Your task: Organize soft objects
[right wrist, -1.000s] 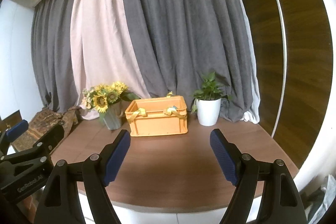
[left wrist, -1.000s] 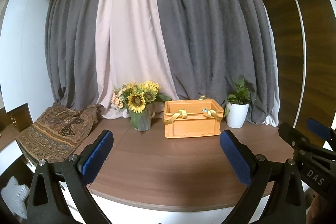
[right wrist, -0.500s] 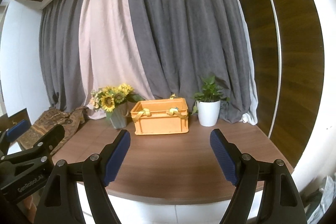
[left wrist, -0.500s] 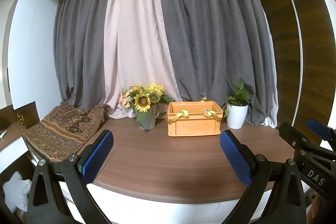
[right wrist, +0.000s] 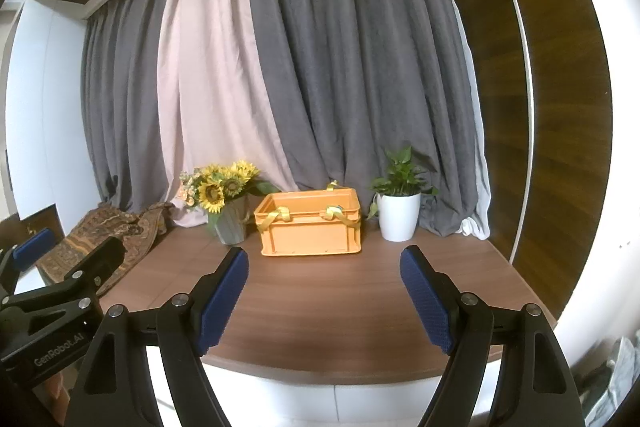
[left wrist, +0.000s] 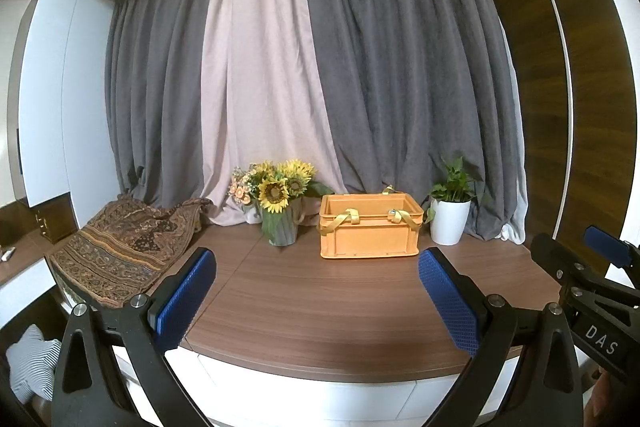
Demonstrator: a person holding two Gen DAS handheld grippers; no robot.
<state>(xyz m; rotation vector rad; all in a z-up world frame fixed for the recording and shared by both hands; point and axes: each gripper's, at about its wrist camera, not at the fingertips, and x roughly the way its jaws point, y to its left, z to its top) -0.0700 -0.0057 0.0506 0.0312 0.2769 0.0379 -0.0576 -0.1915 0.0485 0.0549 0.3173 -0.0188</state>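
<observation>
Both claws are seen spread wide with nothing between the blue pads: the left gripper and the right gripper are held before the near edge of the wooden table, above and short of it, and nothing is touched. The orange crate is placed at the far middle of the table, its long axis running left to right, with yellow straps hung over its near rim; it is probably meant as the container. The only soft thing clearly shown on the table is the patterned cloth, which is draped over the far left corner and lies well to the left of both claws. From this it is judged that the left gripper is the nearer one, so a reach to the left and forward would be asked of it, while the crate lies almost straight ahead of the right gripper. A striped fabric is also seen low at the left, below the table level. The sunflower vase stands just left of the crate and the potted plant just right of it, so a carried cloth should be passed over them with care.
</observation>
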